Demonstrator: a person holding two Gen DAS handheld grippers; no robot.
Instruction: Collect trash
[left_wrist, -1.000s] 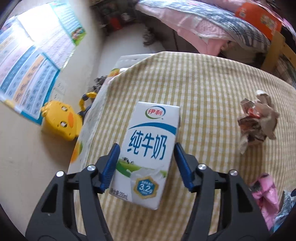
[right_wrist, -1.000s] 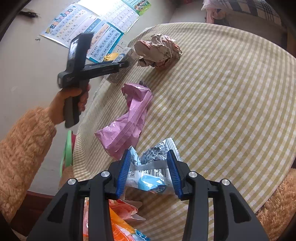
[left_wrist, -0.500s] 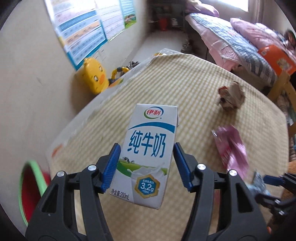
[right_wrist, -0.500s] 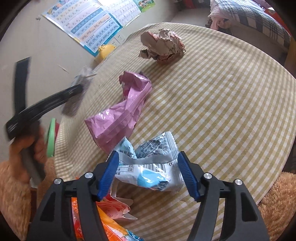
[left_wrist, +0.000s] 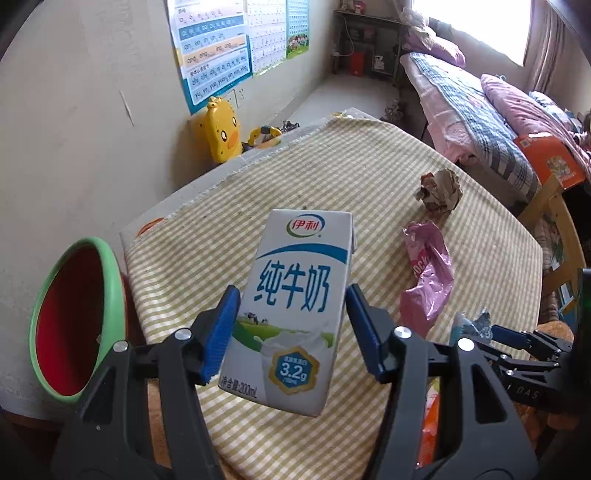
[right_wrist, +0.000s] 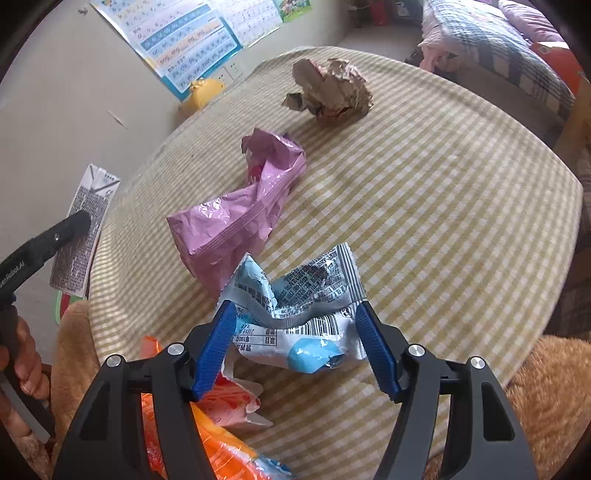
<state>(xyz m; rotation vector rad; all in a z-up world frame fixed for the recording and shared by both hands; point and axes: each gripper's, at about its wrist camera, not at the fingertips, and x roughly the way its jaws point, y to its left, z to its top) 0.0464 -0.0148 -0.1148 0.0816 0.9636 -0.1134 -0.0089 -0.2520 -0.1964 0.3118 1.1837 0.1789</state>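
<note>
My left gripper (left_wrist: 291, 293) is shut on a white and blue milk carton (left_wrist: 299, 258) and holds it in the air over the table's near-left corner. A red bin with a green rim (left_wrist: 74, 325) stands just left of it, below the table edge. The right wrist view shows the carton (right_wrist: 85, 221) from behind, at the far left. My right gripper (right_wrist: 294, 310) is open, with a crumpled blue and white wrapper (right_wrist: 303, 332) lying on the cloth between its fingers. A pink wrapper (right_wrist: 240, 218) and a crumpled brown paper ball (right_wrist: 332, 92) lie farther back.
The table wears a yellow checked cloth (right_wrist: 443, 221). An orange wrapper (right_wrist: 207, 435) lies under my right gripper at the near edge. A yellow duck toy (left_wrist: 221, 133) sits by the postered wall. A bed (left_wrist: 480, 110) stands beyond the table.
My left gripper carried the carton off the table top toward the near-left corner and rolled; the bin came into view. My right gripper's jaws widened around the blue and white wrapper.
</note>
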